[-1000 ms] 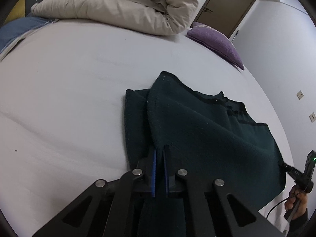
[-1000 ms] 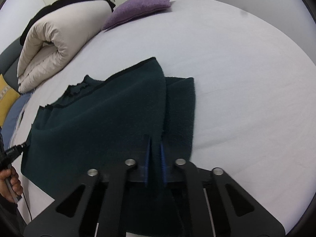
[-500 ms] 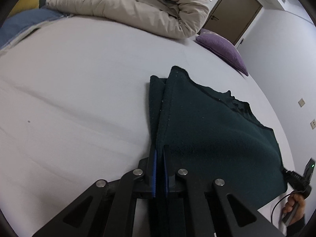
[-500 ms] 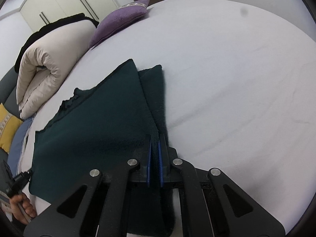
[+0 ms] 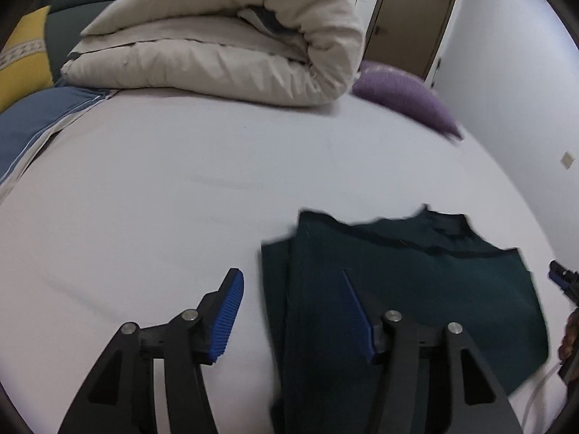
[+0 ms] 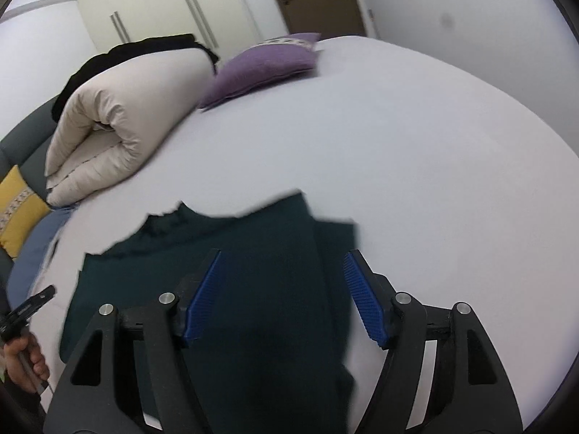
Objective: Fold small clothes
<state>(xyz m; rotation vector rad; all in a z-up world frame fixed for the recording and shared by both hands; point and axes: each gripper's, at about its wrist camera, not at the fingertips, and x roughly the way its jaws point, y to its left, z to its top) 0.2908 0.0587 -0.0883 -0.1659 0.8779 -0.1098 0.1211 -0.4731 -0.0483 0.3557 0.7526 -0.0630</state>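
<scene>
A dark green fleece garment (image 5: 409, 289) lies folded flat on the white bed (image 5: 181, 188). It also shows in the right wrist view (image 6: 246, 275). My left gripper (image 5: 293, 307) is open and empty above the garment's left edge, where a narrower layer sticks out. My right gripper (image 6: 282, 296) is open and empty above the garment's right side. The garment's near end is hidden under both grippers.
A rolled beige duvet (image 5: 224, 43) and a purple pillow (image 5: 401, 97) lie at the far side of the bed (image 6: 416, 152). A blue cloth (image 5: 25, 123) and a yellow cushion (image 5: 21, 54) sit at the left. The other gripper's hand (image 6: 25, 358) shows at the edge.
Both grippers were shut on the garment's edge; now both have opened and let go. The garment has dropped flat on the bed and both grippers have lifted back.
</scene>
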